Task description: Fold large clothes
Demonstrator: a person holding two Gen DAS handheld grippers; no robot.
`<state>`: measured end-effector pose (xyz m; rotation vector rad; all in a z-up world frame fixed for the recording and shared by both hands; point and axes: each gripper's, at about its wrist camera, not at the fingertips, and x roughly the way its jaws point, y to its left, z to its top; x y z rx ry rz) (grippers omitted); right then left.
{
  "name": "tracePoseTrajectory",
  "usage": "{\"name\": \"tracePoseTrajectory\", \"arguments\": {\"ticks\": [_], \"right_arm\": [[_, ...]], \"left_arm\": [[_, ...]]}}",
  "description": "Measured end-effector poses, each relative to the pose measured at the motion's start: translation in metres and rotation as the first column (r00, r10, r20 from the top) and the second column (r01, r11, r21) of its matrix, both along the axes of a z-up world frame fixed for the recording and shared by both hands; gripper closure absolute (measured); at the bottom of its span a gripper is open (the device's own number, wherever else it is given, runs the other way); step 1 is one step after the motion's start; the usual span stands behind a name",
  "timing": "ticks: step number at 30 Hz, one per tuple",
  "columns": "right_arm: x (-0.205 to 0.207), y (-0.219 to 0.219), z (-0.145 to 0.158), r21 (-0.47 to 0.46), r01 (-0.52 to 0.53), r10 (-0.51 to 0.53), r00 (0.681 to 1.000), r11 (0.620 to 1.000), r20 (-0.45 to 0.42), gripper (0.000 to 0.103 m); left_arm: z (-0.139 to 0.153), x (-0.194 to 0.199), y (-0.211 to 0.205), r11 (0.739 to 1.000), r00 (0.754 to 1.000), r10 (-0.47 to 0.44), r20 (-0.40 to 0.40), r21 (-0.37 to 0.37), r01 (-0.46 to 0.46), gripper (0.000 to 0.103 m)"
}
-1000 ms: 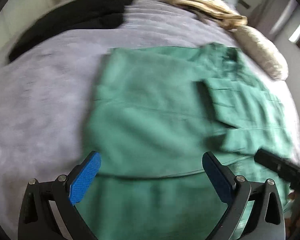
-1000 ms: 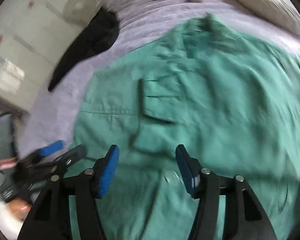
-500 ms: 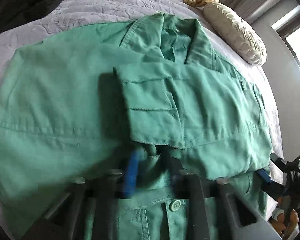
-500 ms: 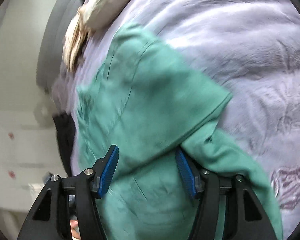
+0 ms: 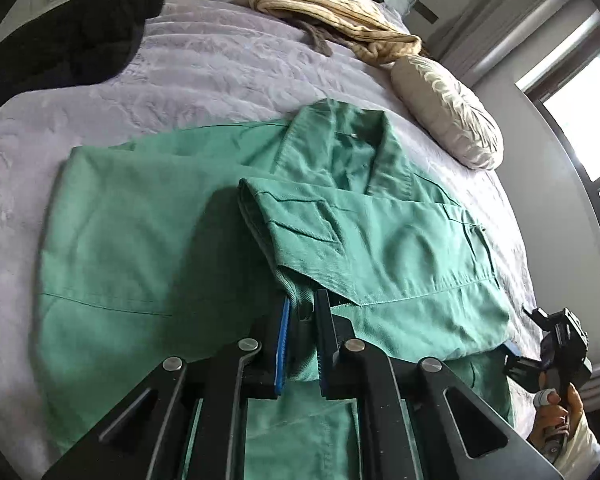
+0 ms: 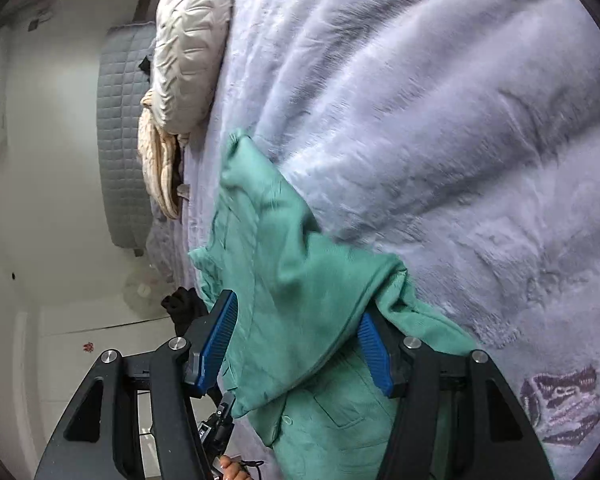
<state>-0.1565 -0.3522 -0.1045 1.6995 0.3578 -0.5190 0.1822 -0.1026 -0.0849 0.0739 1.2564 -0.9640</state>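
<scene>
A large green work jacket (image 5: 148, 240) lies flat on the lilac bedspread (image 5: 220, 68), collar away from me, its sleeve folded across the chest. My left gripper (image 5: 302, 320) is shut on a bunch of the folded sleeve's fabric near the jacket's middle. My right gripper (image 6: 296, 340) is open, its blue pads on either side of the jacket's right edge (image 6: 284, 280), fabric lying between the jaws. The right gripper also shows in the left wrist view (image 5: 556, 344) at the jacket's right edge.
A black garment (image 5: 68, 40) lies at the far left of the bed. A cream knitted blanket (image 5: 332, 8) and a white pillow (image 5: 448, 108) lie at the head. A grey quilted headboard (image 6: 120, 140) stands behind. A window (image 5: 580, 112) is on the right.
My left gripper closed on the sleeve fabric at the jacket's middle. My right gripper swung to the jacket's right edge and stayed open around the fabric.
</scene>
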Motion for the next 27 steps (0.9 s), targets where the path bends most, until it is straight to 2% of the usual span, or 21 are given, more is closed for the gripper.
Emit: {"name": "tracePoseTrajectory", "arguments": {"ticks": [3, 5, 6, 8, 10, 13, 16, 17, 19, 20, 21, 23, 24, 25, 27], "right_arm": [[-0.005, -0.001, -0.006, 0.013, -0.001, 0.001, 1.0, 1.0, -0.03, 0.041], [-0.006, -0.001, -0.002, -0.005, -0.029, 0.029, 0.996, 1.0, -0.08, 0.091], [-0.006, -0.002, 0.008, -0.049, -0.051, 0.045, 0.993, 0.998, -0.11, 0.1], [-0.004, -0.003, 0.03, -0.167, -0.107, 0.078, 0.982, 0.98, -0.169, 0.1], [-0.002, -0.002, 0.036, -0.213, -0.159, 0.11, 0.968, 0.964, -0.226, 0.101], [0.004, 0.003, 0.01, -0.184, -0.227, 0.153, 0.926, 0.956, -0.345, 0.101], [-0.004, 0.01, -0.008, -0.13, -0.197, 0.145, 0.932, 0.972, -0.333, 0.103], [-0.007, 0.011, -0.007, -0.12, -0.19, 0.142, 0.935, 0.975, -0.325, 0.103], [-0.013, 0.012, -0.003, -0.068, -0.209, 0.178, 0.931, 0.975, -0.318, 0.094], [-0.014, 0.014, 0.005, -0.055, -0.246, 0.216, 0.922, 0.968, -0.321, 0.091], [-0.015, 0.017, 0.016, -0.075, -0.281, 0.246, 0.919, 0.957, -0.309, 0.081], [-0.01, 0.016, 0.048, -0.185, -0.352, 0.292, 0.913, 0.918, -0.286, 0.054], [-0.006, 0.014, 0.059, -0.233, -0.366, 0.293, 0.91, 0.901, -0.293, 0.028], [0.004, 0.004, 0.073, -0.309, -0.383, 0.292, 0.908, 0.871, -0.302, 0.024], [0.026, -0.018, 0.077, -0.355, -0.415, 0.286, 0.887, 0.837, -0.362, 0.027]], "left_arm": [[-0.017, 0.002, 0.001, 0.998, 1.0, -0.005, -0.021, 0.068, 0.006, 0.09], [-0.017, -0.002, 0.002, 0.997, 1.0, -0.009, -0.012, 0.077, 0.01, 0.09], [-0.014, -0.003, 0.003, 0.998, 1.0, -0.009, -0.009, 0.066, 0.01, 0.09], [-0.01, -0.008, 0.004, 0.999, 1.0, -0.016, -0.003, 0.051, 0.016, 0.09], [-0.015, -0.013, 0.001, 0.997, 0.999, -0.031, 0.007, 0.071, 0.03, 0.09], [-0.039, -0.016, -0.003, 0.989, 0.999, -0.035, 0.017, 0.142, 0.033, 0.089], [-0.041, -0.012, 0.004, 0.992, 1.0, 0.013, -0.003, 0.124, -0.012, 0.089], [-0.039, -0.01, 0.007, 0.989, 0.999, 0.033, 0.009, 0.142, -0.034, 0.089], [-0.032, -0.004, 0.016, 0.977, 0.996, 0.065, 0.068, 0.198, -0.078, 0.089], [-0.028, -0.002, 0.021, 0.975, 0.995, 0.072, 0.076, 0.204, -0.086, 0.089], [-0.025, 0.0, 0.027, 0.977, 0.994, 0.075, 0.074, 0.196, -0.089, 0.089], [-0.017, 0.003, 0.036, 0.979, 0.994, 0.085, 0.074, 0.178, -0.097, 0.089], [-0.013, 0.004, 0.036, 0.98, 0.993, 0.082, 0.08, 0.176, -0.095, 0.089], [-0.009, 0.003, 0.035, 0.98, 0.993, 0.076, 0.086, 0.175, -0.09, 0.089], [-0.006, 0.002, 0.029, 0.982, 0.992, 0.067, 0.105, 0.168, -0.084, 0.089]]}}
